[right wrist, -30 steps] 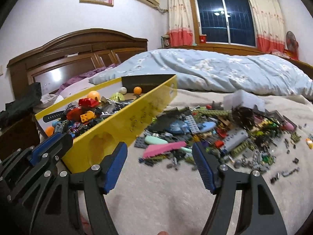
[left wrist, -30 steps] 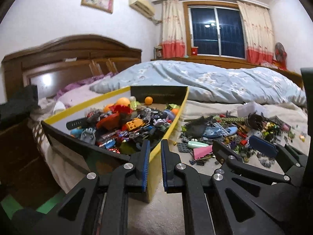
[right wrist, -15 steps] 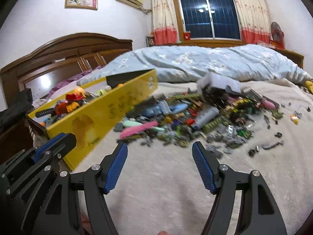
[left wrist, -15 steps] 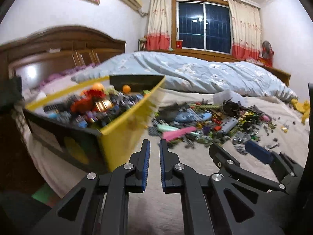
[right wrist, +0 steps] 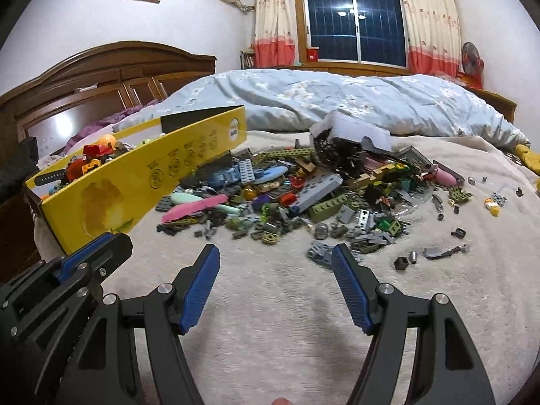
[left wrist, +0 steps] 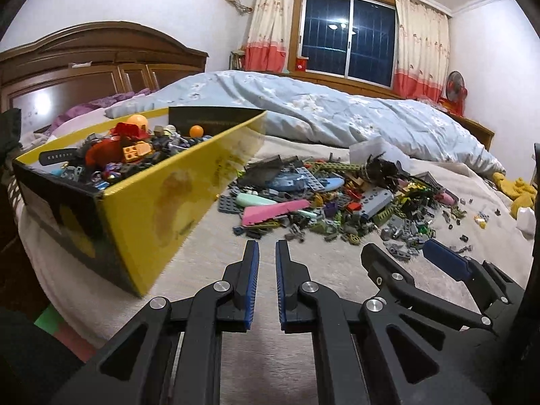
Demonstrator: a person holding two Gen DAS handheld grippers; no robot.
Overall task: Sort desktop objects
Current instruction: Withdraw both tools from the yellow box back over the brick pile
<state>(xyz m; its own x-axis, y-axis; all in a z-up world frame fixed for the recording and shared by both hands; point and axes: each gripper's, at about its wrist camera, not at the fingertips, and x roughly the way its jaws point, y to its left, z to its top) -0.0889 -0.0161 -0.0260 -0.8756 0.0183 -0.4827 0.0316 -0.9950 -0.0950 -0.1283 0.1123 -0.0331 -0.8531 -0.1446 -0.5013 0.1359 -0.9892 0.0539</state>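
Note:
A heap of loose toy bricks [left wrist: 337,199] lies on the cream blanket [left wrist: 209,263], with a long pink piece [left wrist: 273,210] at its near left; the heap also shows in the right wrist view [right wrist: 303,195]. A yellow and black cardboard box [left wrist: 162,199] full of toys stands to its left, also in the right wrist view [right wrist: 135,185]. My left gripper [left wrist: 267,253] is nearly shut and empty, short of the heap. My right gripper [right wrist: 275,256] is open and empty, just before the heap's near edge.
A white box [right wrist: 354,131] lies tipped on the far side of the heap. A rumpled blue quilt [right wrist: 337,101] fills the back of the bed. A wooden headboard [right wrist: 101,74] stands at left. Small stray pieces [right wrist: 459,233] dot the blanket at right.
Both grippers have swung right, away from the yellow box, toward the brick heap. The left jaws stayed nearly shut and the right jaws stayed open.

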